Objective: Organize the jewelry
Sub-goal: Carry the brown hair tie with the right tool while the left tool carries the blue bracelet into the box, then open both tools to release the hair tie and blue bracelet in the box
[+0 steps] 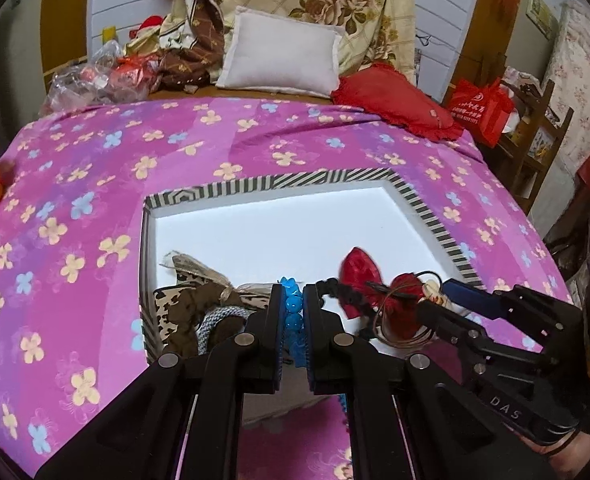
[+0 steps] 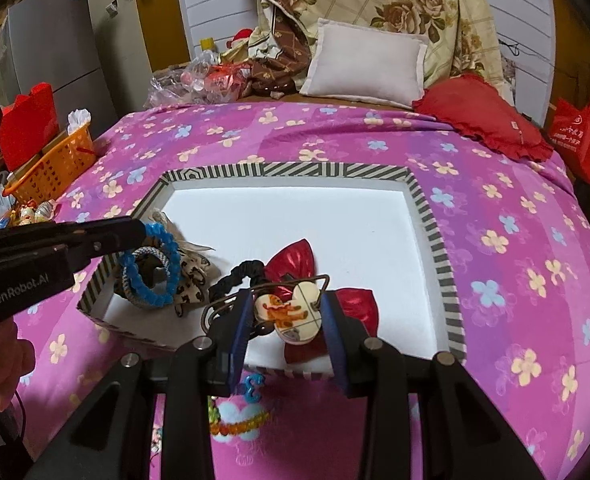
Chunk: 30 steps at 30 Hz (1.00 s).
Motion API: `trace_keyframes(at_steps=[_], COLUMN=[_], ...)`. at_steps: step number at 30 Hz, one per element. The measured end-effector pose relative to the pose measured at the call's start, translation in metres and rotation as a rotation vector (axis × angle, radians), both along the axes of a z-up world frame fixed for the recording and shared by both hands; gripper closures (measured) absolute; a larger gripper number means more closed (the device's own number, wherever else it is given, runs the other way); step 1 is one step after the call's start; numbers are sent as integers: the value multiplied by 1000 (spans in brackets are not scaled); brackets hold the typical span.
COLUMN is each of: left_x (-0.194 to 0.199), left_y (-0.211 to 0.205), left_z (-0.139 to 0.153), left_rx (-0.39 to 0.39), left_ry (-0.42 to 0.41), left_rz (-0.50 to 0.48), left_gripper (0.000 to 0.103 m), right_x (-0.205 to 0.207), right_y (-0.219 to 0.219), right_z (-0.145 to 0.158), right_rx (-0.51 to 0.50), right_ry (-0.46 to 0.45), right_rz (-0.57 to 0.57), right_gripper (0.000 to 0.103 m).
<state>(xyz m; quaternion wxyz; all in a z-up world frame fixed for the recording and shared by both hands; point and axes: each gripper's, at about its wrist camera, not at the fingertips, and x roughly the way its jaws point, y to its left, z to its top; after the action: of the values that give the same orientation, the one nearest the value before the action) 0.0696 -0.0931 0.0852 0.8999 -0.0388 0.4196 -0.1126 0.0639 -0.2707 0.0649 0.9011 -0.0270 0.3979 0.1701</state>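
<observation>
My left gripper (image 1: 293,292) is shut on a blue beaded bracelet (image 1: 293,310), held over the near left part of a white tray with a striped rim (image 1: 295,182). In the right wrist view the bracelet (image 2: 157,268) hangs as a loop from the left gripper (image 2: 143,232). My right gripper (image 2: 289,304) is shut on a cream mouse-head hair clip (image 2: 291,312) with a cartoon figure, over the tray's (image 2: 295,169) near edge. A leopard-print bow (image 2: 193,280), a grey braided band (image 2: 135,298), a black scrunchie (image 2: 235,276) and a red bow (image 2: 295,258) lie in the tray.
The tray rests on a pink flowered bedspread (image 2: 515,240). A blue clip (image 2: 253,386) and a cloud-shaped clip (image 2: 235,420) lie on the bed below my right gripper. An orange basket (image 2: 55,168) stands at the left edge; a white pillow (image 2: 367,64) and a red pillow (image 2: 483,120) lie at the back.
</observation>
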Motion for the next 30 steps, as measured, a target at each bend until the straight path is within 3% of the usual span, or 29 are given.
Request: trace_keyframes(at_steps=[14, 30], left_x=[10, 10], left_y=[24, 28], left_z=[-38, -47], left_rx=[52, 73], left_ry=[77, 81], left_rz=[68, 93], left_gripper=[103, 103], right_x=[30, 33], right_y=[9, 9], right_z=[-38, -40], right_rx=[-29, -46], right_ry=[74, 61], right_rz=[-4, -12], right_gripper=[67, 65])
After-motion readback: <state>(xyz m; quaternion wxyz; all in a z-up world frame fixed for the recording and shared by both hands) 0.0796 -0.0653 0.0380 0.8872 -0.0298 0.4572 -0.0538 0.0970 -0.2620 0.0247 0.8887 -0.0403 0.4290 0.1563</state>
